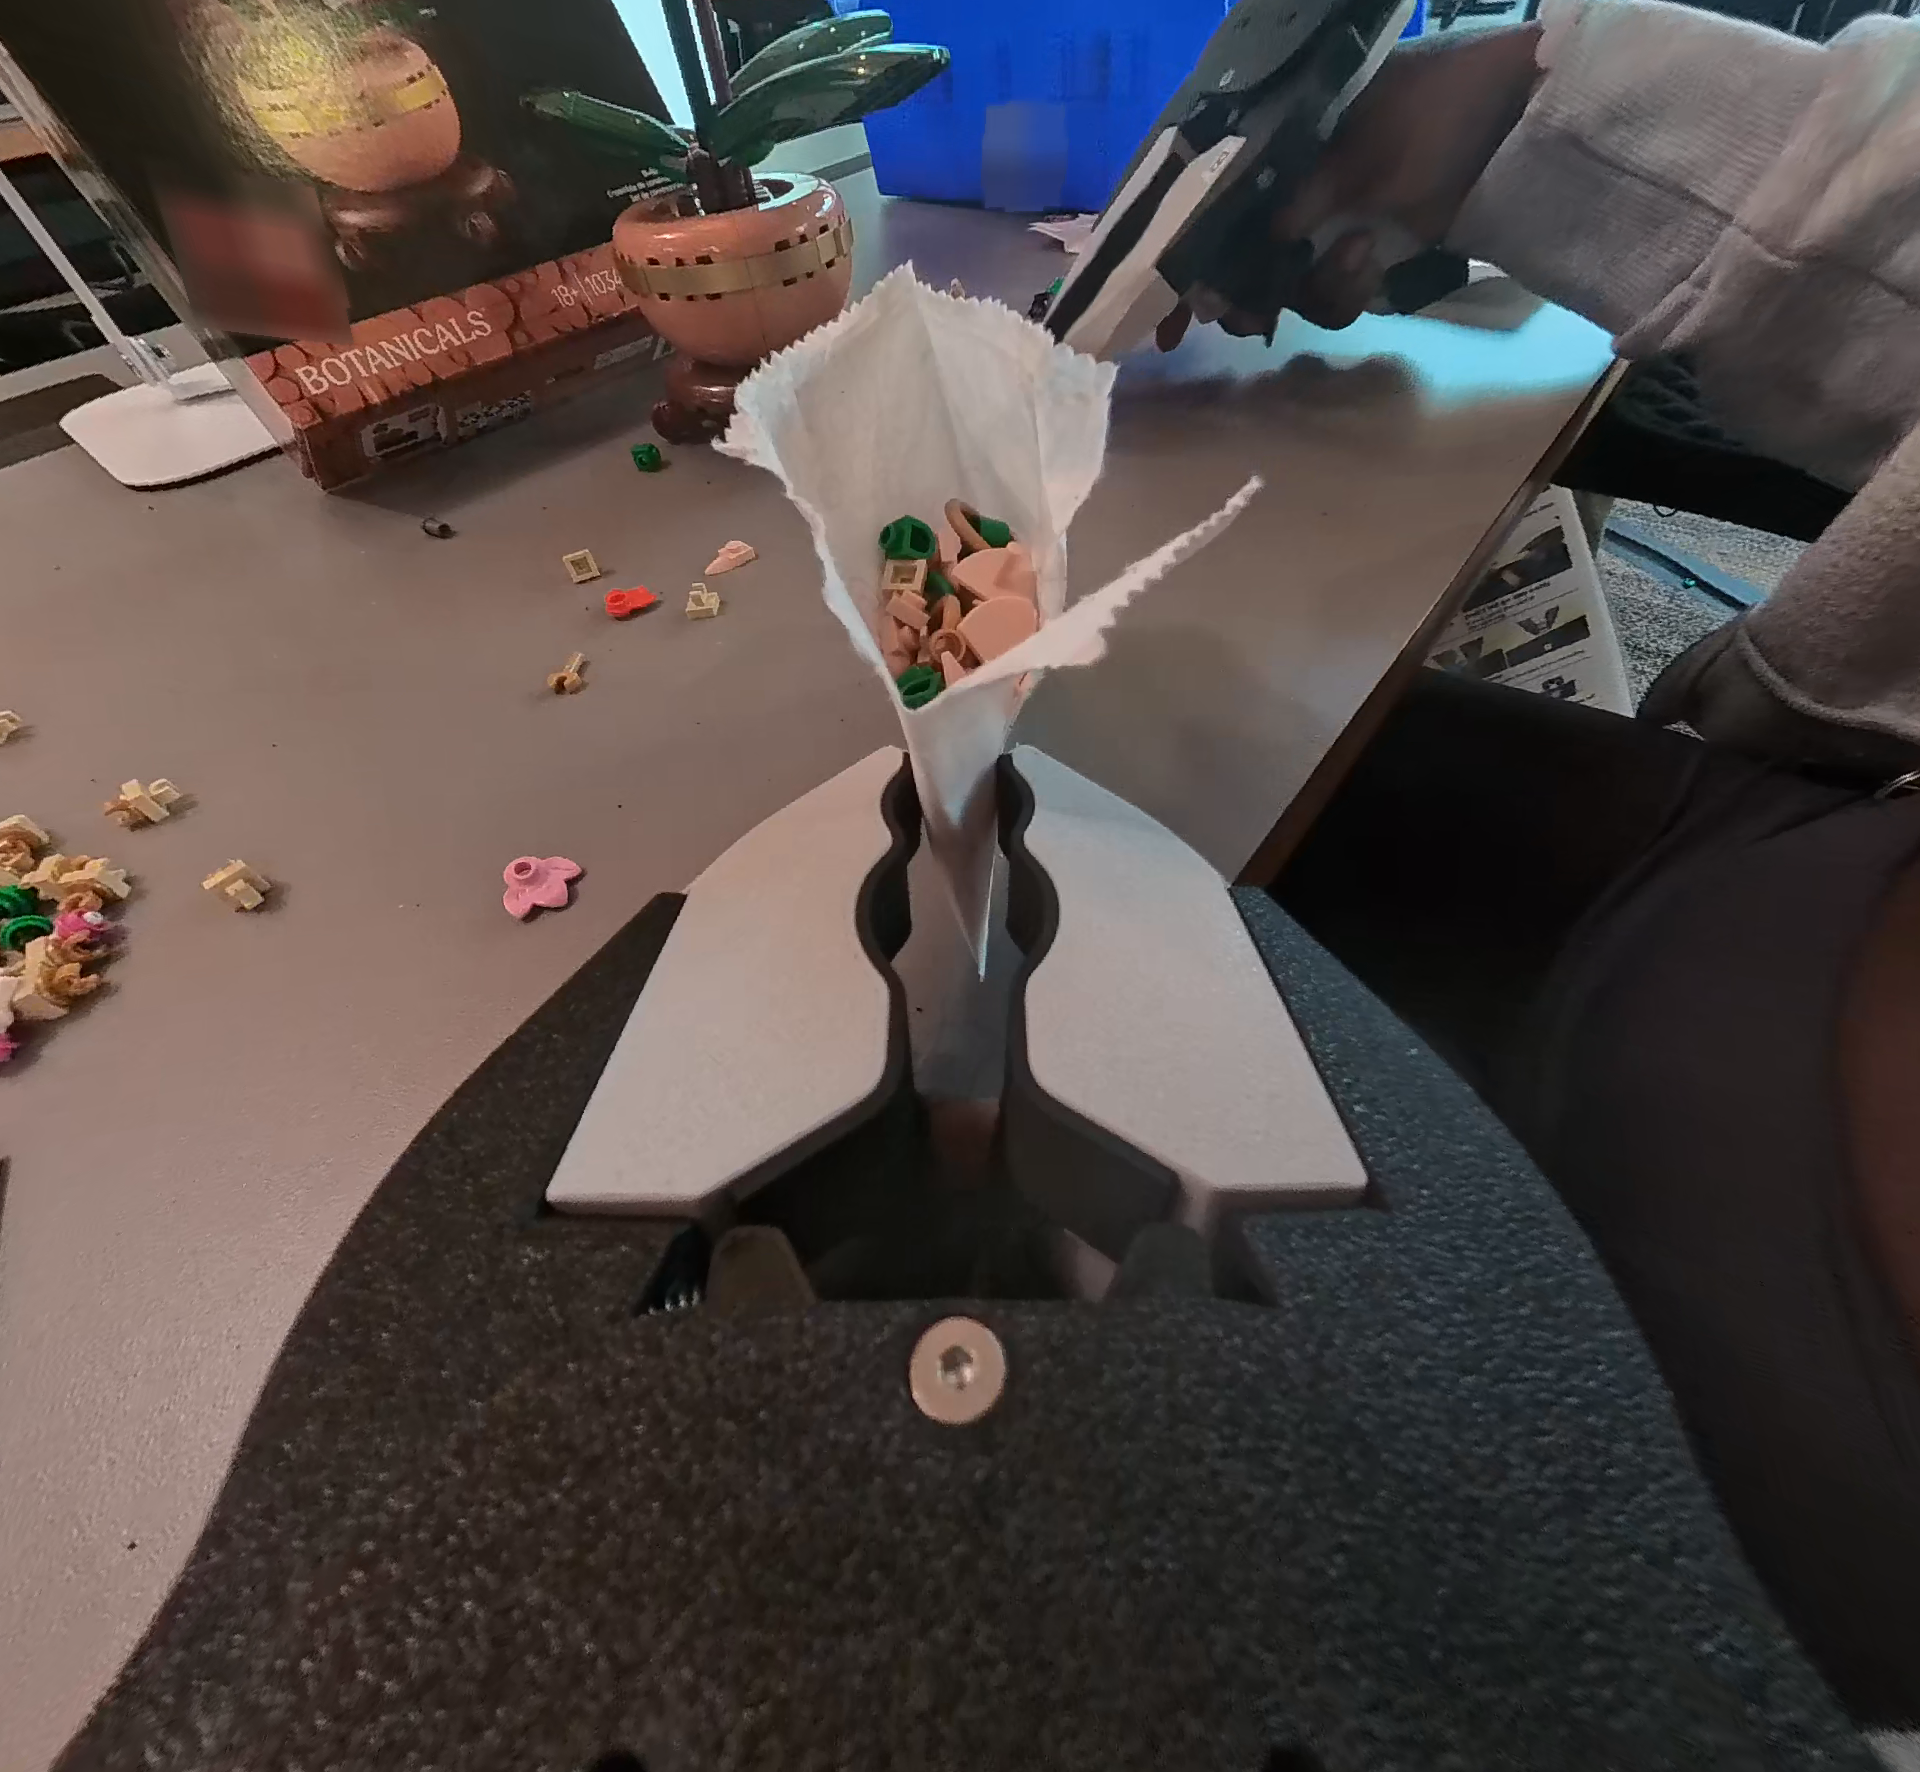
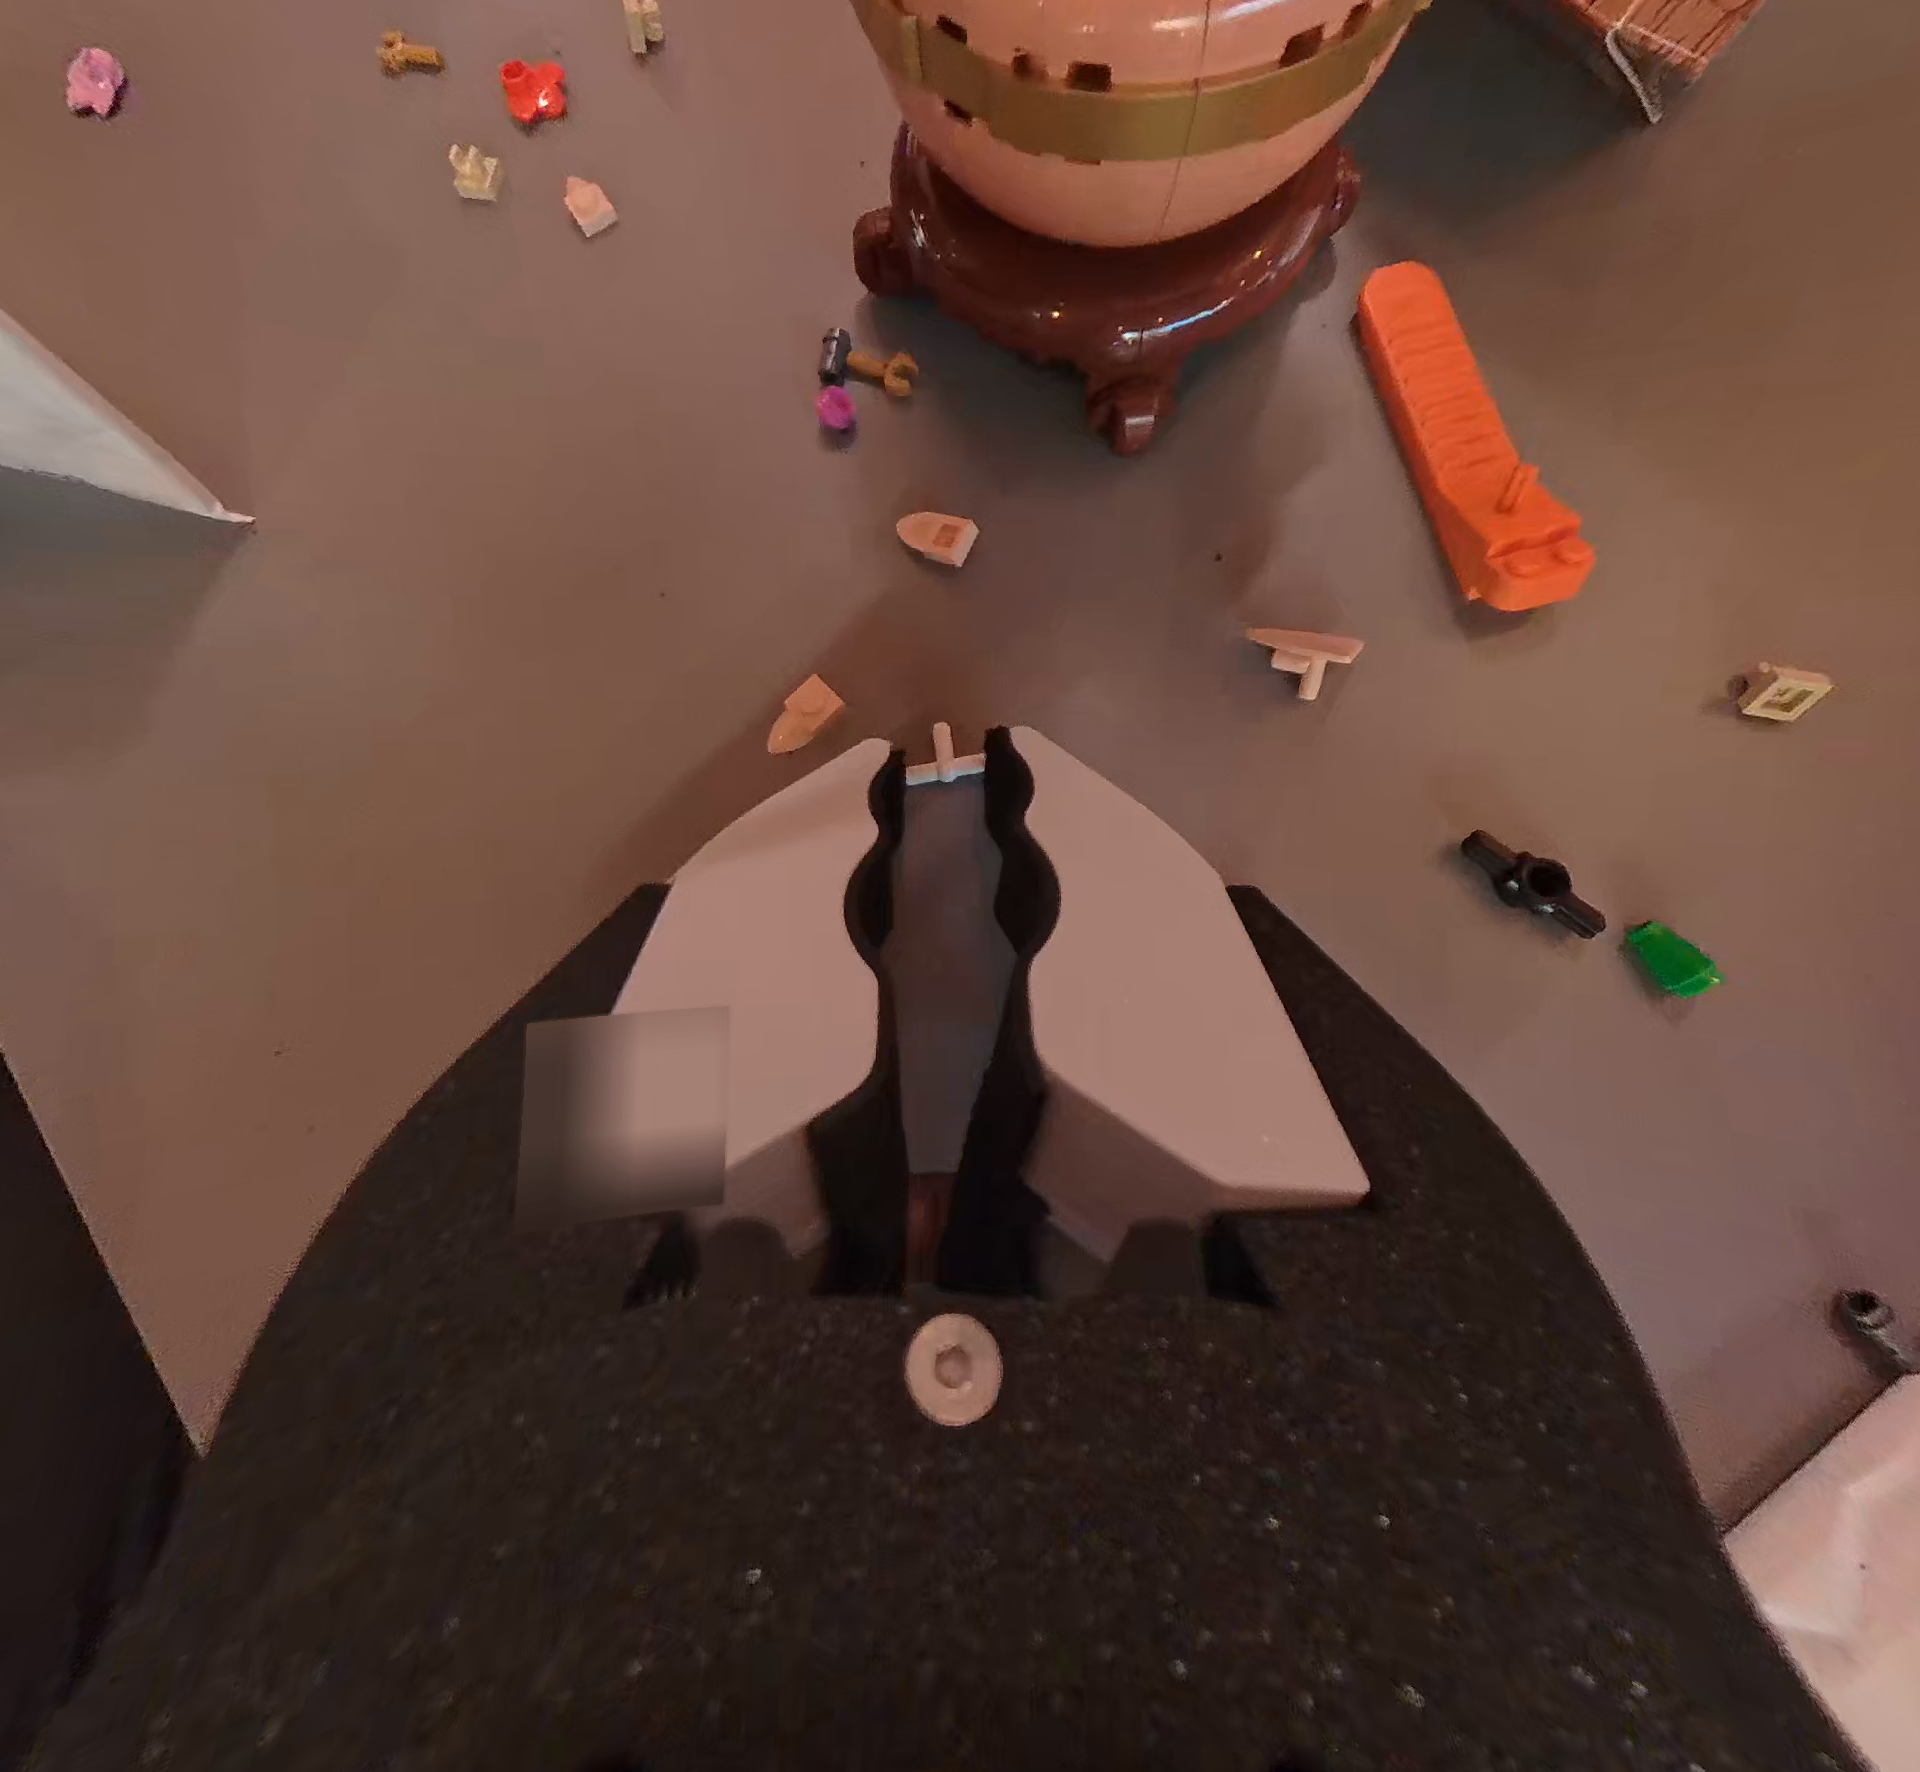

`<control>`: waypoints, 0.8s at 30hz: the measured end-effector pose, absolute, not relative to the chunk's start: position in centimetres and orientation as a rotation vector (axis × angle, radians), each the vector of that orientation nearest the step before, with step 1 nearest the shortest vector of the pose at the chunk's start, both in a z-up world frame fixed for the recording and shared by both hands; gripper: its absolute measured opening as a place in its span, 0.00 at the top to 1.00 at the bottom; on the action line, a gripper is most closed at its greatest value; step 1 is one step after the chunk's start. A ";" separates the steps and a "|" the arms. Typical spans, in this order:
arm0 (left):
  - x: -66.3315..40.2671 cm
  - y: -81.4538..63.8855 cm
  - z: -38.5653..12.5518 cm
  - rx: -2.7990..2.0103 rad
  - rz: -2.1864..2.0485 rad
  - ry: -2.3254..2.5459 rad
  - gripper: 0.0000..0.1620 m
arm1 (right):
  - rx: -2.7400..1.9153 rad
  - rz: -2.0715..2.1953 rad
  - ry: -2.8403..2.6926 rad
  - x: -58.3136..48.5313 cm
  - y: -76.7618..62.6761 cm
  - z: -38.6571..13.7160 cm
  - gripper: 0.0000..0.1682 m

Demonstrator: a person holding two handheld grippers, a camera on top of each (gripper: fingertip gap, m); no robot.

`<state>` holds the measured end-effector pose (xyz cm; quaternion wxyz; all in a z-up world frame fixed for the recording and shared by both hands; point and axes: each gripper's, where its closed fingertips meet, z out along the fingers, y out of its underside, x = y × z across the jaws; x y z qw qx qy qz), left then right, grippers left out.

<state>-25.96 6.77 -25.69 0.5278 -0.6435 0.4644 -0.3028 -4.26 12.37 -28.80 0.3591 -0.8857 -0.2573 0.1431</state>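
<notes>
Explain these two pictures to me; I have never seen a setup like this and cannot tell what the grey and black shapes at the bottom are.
Those shapes are handheld two-finger grippers, one in each of a person's hands, each carrying a camera that looks out along its fingers. The left wrist view shows the left gripper shut on a white paper bag, open at the top, with small pink, tan and green toy bricks inside. Farther off in that view is the right gripper, in a hand with a pale sleeve. The right wrist view looks down at the grey table: the right gripper pinches a small white piece. Around it lie scattered bricks, an orange brick separator, and a built pink flowerpot on a brown base.
</notes>
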 end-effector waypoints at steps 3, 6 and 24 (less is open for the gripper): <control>-26.0 6.8 -25.7 -1.536 -0.723 1.110 0.92 | -2.276 0.377 -0.658 -4.2 12.3 -28.8 0.91; -26.0 6.7 -25.8 -1.534 -0.718 1.111 0.92 | -2.229 0.433 -0.649 -4.9 12.2 -27.9 0.91; -26.0 6.8 -25.8 -1.534 -0.717 1.107 0.92 | -1.864 0.709 -0.933 -22.5 8.9 -19.6 0.81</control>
